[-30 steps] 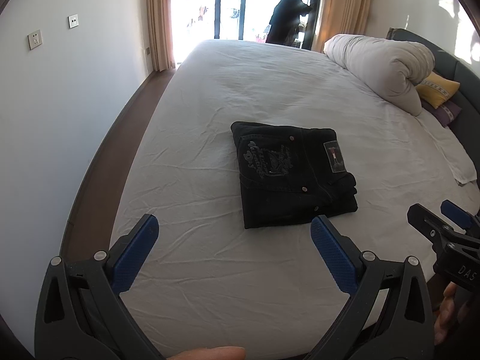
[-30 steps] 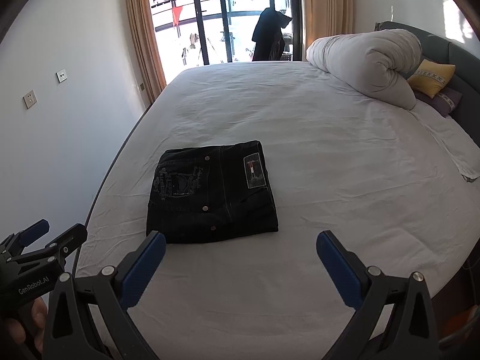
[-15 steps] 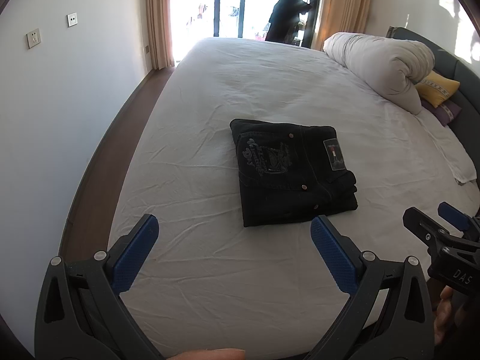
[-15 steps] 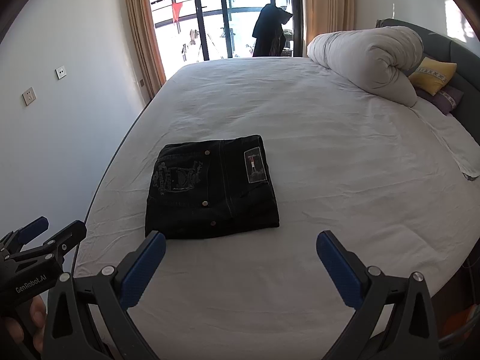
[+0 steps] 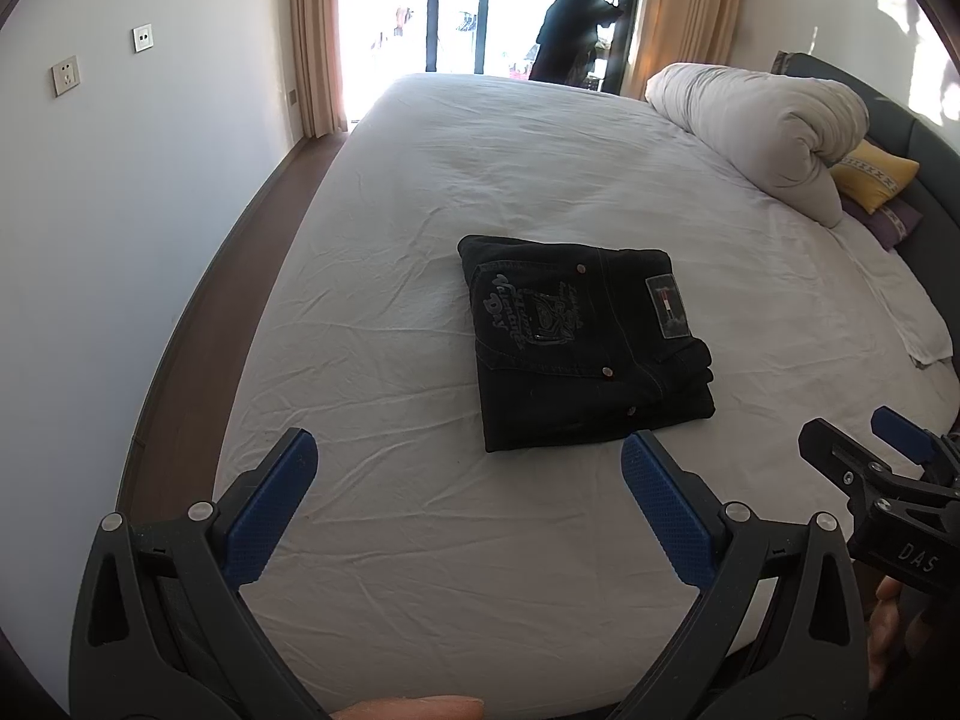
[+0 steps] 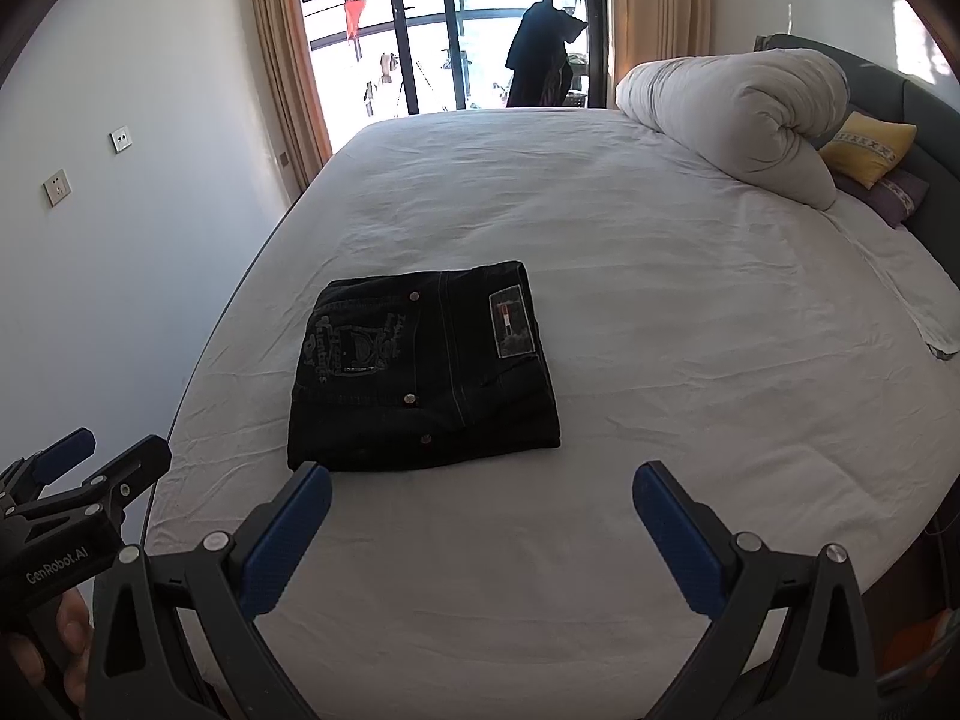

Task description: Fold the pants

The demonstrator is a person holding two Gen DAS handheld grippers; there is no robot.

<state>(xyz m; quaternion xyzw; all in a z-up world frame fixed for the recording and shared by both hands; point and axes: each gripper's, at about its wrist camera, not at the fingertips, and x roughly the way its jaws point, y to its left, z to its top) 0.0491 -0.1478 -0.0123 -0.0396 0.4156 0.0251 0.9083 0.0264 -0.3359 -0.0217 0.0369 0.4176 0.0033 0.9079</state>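
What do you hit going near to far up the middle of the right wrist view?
Right gripper, open above the bed sheet → folded black pants → bare stretch of sheet → far edge of the bed → balcony door.

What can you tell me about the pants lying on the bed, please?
The pants are black denim by the look, folded into a compact, roughly square stack of several layers. The top face shows a back pocket with pale embroidered lettering, metal rivets, light seam stitching and a rectangular patch at the waistband. They lie flat on the white sheet of the bed, toward its near left part. Nothing else touches them: the left gripper and right gripper are both open and held short of them.
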